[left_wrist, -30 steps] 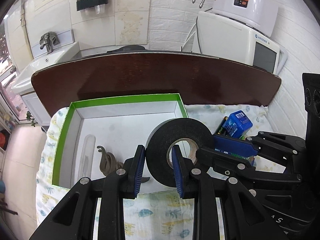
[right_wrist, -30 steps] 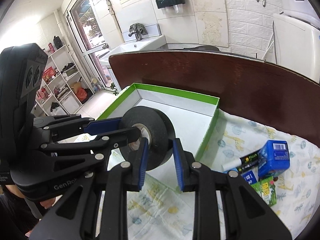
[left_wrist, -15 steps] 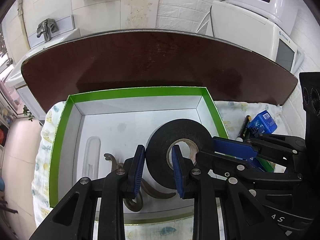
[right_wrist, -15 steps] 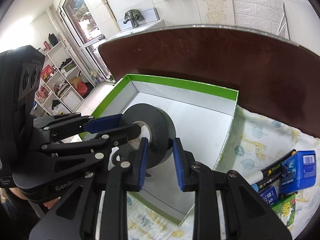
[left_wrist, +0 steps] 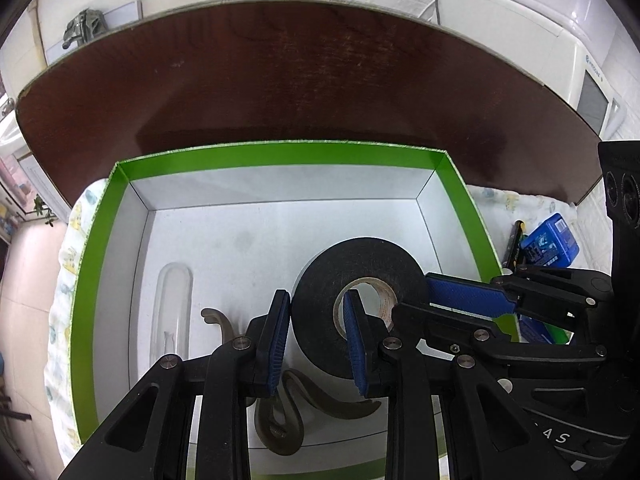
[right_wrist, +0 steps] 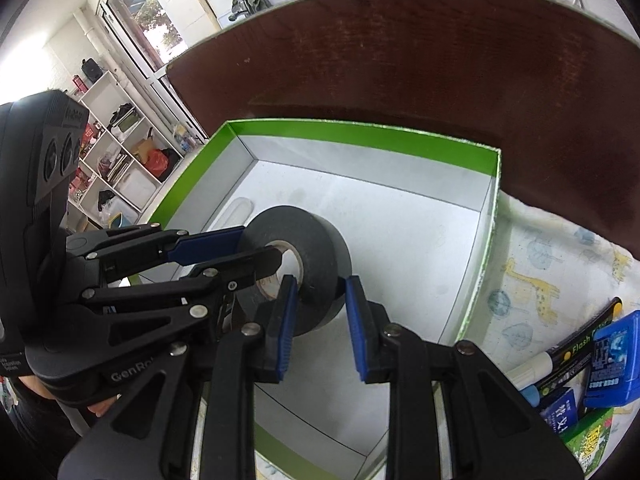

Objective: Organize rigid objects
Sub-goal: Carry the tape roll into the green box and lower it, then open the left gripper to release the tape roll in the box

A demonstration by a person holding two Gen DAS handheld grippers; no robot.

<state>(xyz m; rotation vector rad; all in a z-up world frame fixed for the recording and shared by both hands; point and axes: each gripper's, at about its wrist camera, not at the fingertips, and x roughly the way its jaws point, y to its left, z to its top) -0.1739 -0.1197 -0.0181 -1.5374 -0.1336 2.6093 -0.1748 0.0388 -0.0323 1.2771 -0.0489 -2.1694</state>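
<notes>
A black tape roll point(left_wrist: 356, 268) point(right_wrist: 316, 236) hangs upright over the white floor of a green-rimmed box point(left_wrist: 280, 152) point(right_wrist: 360, 132). My left gripper point(left_wrist: 316, 300) is shut on the roll's left wall, one blue pad outside and one in the core. My right gripper point(right_wrist: 320, 284) is shut on the opposite wall the same way. Each gripper shows in the other view: the right gripper point(left_wrist: 416, 294) comes in from the right, the left gripper point(right_wrist: 260, 244) from the left. Whether the roll touches the box floor is hidden.
A clear plastic tube point(left_wrist: 170, 312) and brown curved hooks point(left_wrist: 320, 400) lie in the box. Right of it, on the patterned cloth point(right_wrist: 532, 272), are a blue case point(right_wrist: 612, 360), a marker point(right_wrist: 576, 352) and small packets. A dark brown board point(left_wrist: 280, 80) stands behind.
Both grippers have carried the roll forward and down, from above the box's near edge to low inside it. Neither grip has changed.
</notes>
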